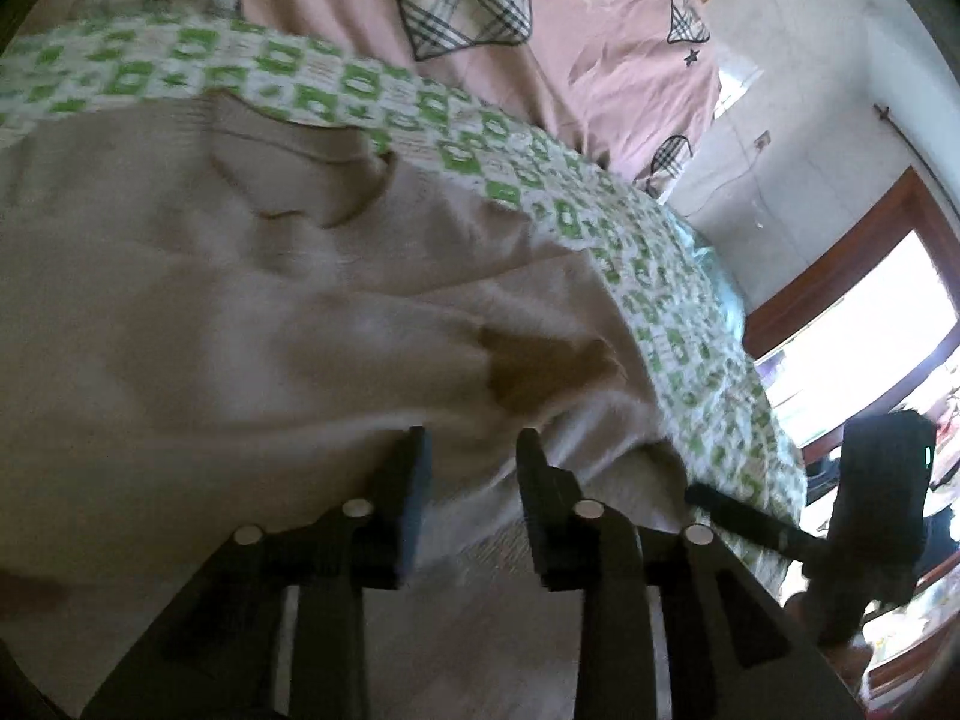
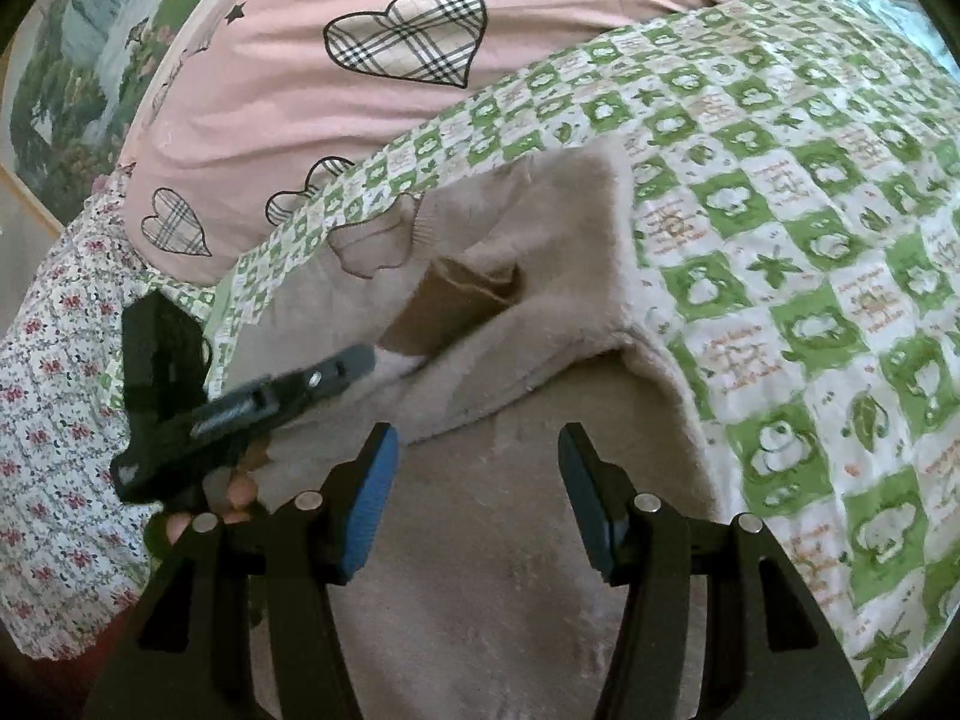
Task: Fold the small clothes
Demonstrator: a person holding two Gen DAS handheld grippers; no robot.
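Observation:
A beige fleecy garment (image 1: 240,312) lies on the green-and-white checked bed cover (image 1: 492,138); a brown patch (image 1: 540,366) shows in its folds. It also shows in the right wrist view (image 2: 540,312), with one part folded over. My left gripper (image 1: 474,450) is open, its fingers just above the cloth with a fold rising between them. My right gripper (image 2: 480,450) is open wide and empty, low over the garment's near part. The left gripper (image 2: 288,396) also shows at the left of the right wrist view, over the garment's left side. The right gripper's body (image 1: 870,516) shows at the right of the left wrist view.
A pink pillow with plaid hearts (image 2: 372,60) lies behind the garment. A floral sheet (image 2: 54,396) covers the bed's left side. A wall and a wooden-framed window (image 1: 870,312) stand beyond the bed. The checked cover (image 2: 810,240) spreads to the right.

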